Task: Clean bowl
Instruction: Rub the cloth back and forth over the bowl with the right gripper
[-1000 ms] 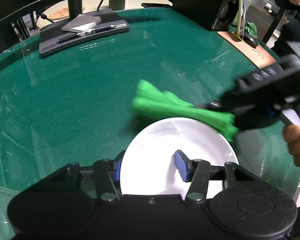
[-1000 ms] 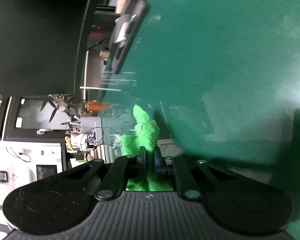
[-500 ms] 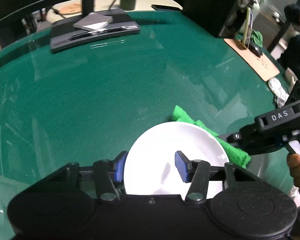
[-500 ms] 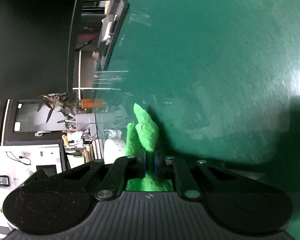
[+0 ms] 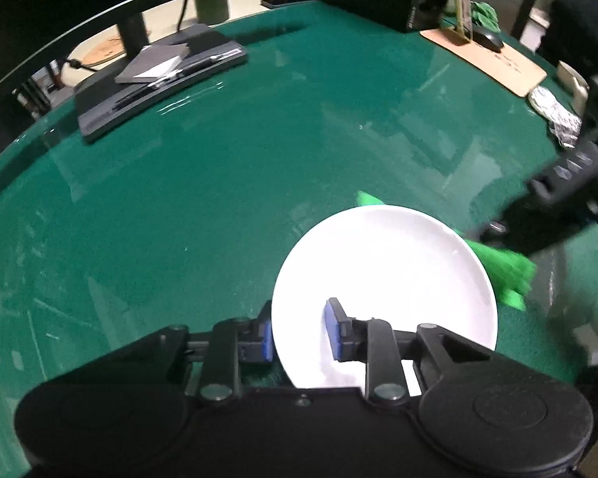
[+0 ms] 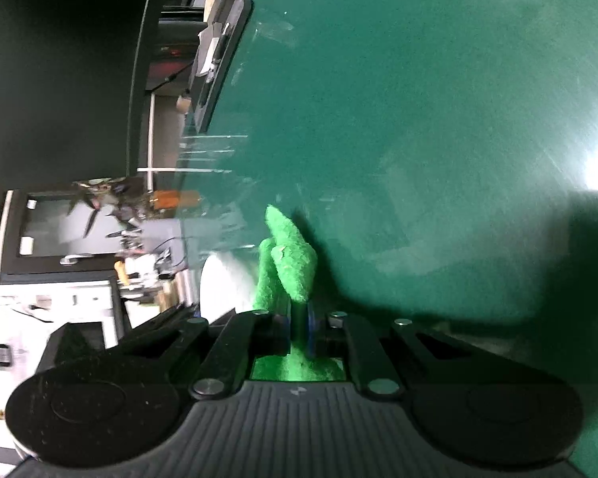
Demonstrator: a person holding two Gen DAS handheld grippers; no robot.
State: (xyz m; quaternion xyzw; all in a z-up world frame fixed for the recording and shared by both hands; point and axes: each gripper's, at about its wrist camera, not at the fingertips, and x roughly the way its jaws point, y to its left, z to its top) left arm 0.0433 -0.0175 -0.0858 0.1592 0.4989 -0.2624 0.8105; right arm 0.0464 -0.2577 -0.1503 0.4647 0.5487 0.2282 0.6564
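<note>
Left wrist view
Bowl: the white bowl (image 5: pixel 386 279) sits on the green table (image 5: pixel 219 199), close in front of the camera, towards the right.
Left gripper: the left gripper (image 5: pixel 299 328) straddles the bowl's near rim, one blue pad outside the wall, the other inside the bowl; its jaws are closing, rim between them, and a gap still shows on the inner side.
Cloth: a bright green cloth (image 5: pixel 506 271) hangs just past the bowl's far right edge, with one tip poking up behind the rim.
Right gripper: the right gripper (image 5: pixel 494 235), blurred, comes in from the right with the cloth at its tip.
Background: a dark tray (image 5: pixel 155 79) with a notebook lies at the far left of the table; a tan mat (image 5: pixel 494 59) lies at the far right.

Right wrist view
Right gripper: here the right gripper (image 6: pixel 297 330) has its jaws pressed together, pinching the green cloth (image 6: pixel 291 267), which stands up in folds ahead of the fingers.
Bowl: a white sliver of the bowl (image 6: pixel 223 283) shows just left of the cloth.
Table: the green table (image 6: pixel 418 119) fills the right of the view.
</note>
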